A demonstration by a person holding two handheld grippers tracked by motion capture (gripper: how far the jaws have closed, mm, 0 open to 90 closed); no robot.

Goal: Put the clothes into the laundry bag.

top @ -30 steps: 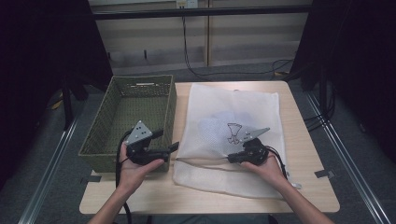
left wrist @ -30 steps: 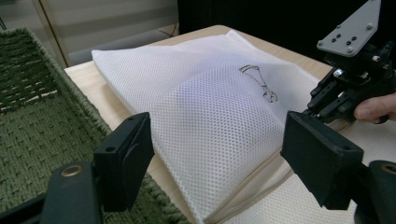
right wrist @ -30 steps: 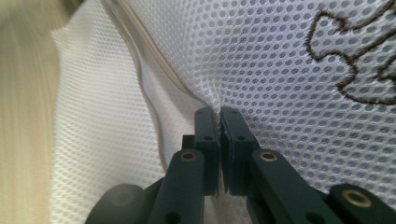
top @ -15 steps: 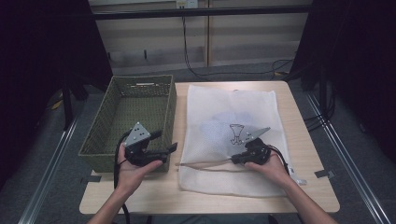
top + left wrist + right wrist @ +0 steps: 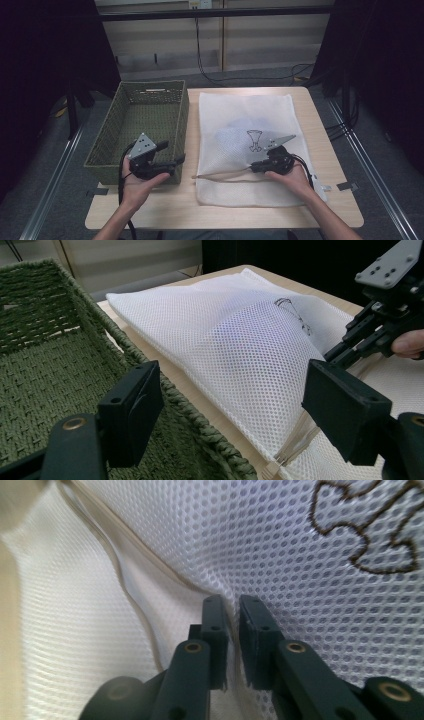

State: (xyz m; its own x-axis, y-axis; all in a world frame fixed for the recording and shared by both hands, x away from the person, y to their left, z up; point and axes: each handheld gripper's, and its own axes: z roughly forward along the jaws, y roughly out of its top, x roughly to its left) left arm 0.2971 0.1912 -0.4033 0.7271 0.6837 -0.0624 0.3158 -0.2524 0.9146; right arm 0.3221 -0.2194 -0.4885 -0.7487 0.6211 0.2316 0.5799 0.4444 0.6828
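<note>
Lying flat on the bench, the white mesh bag sits beside a green basket; the right tool rests on it, the left tool near the basket.

Left gripper view: its jaws stand spread, nothing between.

Right gripper view: its jaws, just eased apart, straddle a mesh fold at the zipper.

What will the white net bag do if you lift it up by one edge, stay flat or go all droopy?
Probably droopy: the white mesh bag is thin netting that already folds and wrinkles where the right gripper meets it. It likely weighs little, though a soft bulge suggests something inside. It shouldn't roll, since it lies flat on the table.
</note>
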